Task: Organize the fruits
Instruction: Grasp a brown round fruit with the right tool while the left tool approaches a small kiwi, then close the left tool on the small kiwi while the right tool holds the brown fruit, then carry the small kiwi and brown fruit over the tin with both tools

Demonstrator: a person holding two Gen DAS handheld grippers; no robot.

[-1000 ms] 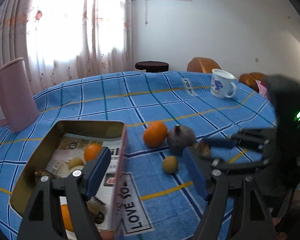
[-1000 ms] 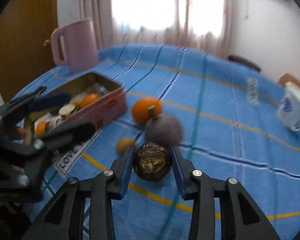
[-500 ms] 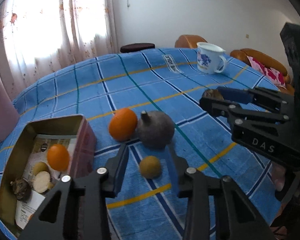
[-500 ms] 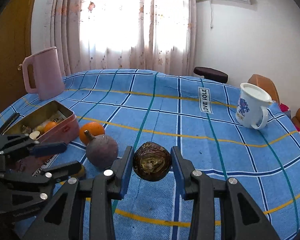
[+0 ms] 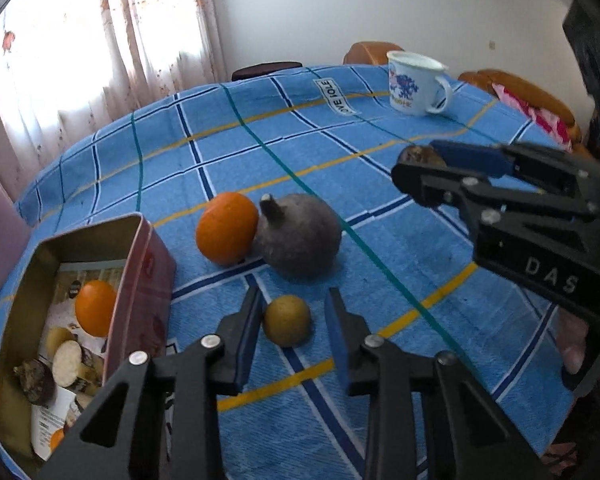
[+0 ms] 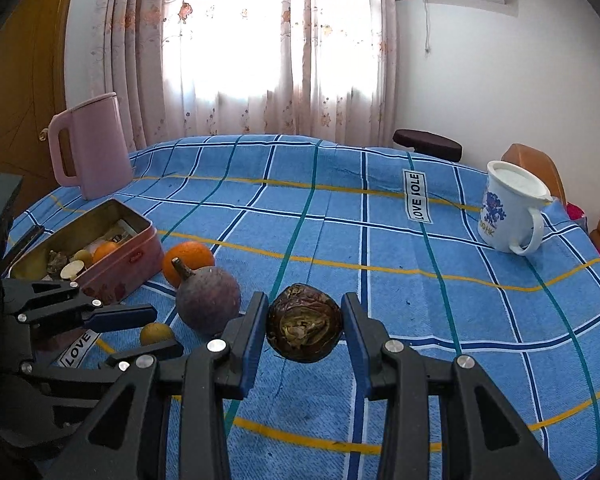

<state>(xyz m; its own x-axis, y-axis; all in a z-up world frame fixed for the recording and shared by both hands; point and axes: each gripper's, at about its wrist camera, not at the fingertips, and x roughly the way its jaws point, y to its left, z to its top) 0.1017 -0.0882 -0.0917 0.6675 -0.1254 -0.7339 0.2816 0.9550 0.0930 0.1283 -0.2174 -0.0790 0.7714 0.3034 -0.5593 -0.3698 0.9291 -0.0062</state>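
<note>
Two hand-held grippers work at once. The left hand-held gripper [image 5: 292, 330] stands apart around the small yellow fruit [image 5: 287, 321] on the desk [image 5: 400, 240]; its left pad looks to be touching or just beside the fruit, the right pad is clear of it. The right hand-held gripper [image 6: 305, 330] is clamped on a wrinkled brown fruit [image 6: 305, 328], held above the cloth.

The step in hand seems to be pinching the yellow fruit. To do it well, centre it between the pads before closing, since a round fruit can roll off toward 12 o'clock, where the purple fruit [image 5: 298, 238] and orange [image 5: 227, 228] sit touching. The tin [image 5: 140, 280] lies at 9 o'clock, already holding some fruit; lift clear of its wall.
</note>
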